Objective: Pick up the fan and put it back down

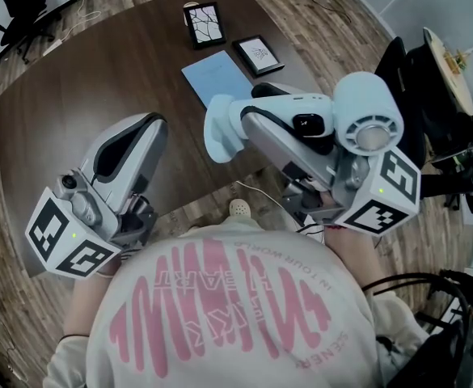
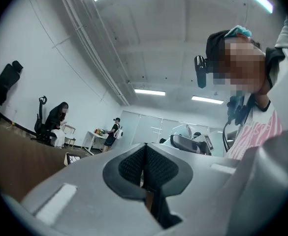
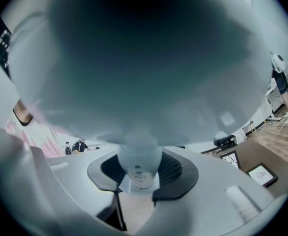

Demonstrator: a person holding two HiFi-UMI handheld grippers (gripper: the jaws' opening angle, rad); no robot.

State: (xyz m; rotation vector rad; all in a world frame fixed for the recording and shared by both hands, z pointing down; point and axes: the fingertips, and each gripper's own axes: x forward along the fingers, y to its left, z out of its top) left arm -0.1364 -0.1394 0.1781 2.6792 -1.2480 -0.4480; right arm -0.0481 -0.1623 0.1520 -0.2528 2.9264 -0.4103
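The light-blue fan is off the table and tilted. Its round head lies back over my right gripper's body, and its base sticks out past the fingertips. My right gripper is shut on the fan's stem, which sits between the black pads; the head fills the upper part of the right gripper view as a blur. My left gripper hovers at the left near the table's front edge. Its jaws are shut with nothing between the pads.
The dark wooden table carries two framed pictures and a pale blue sheet. A black chair and a round table stand at the right. People are at the room's far side.
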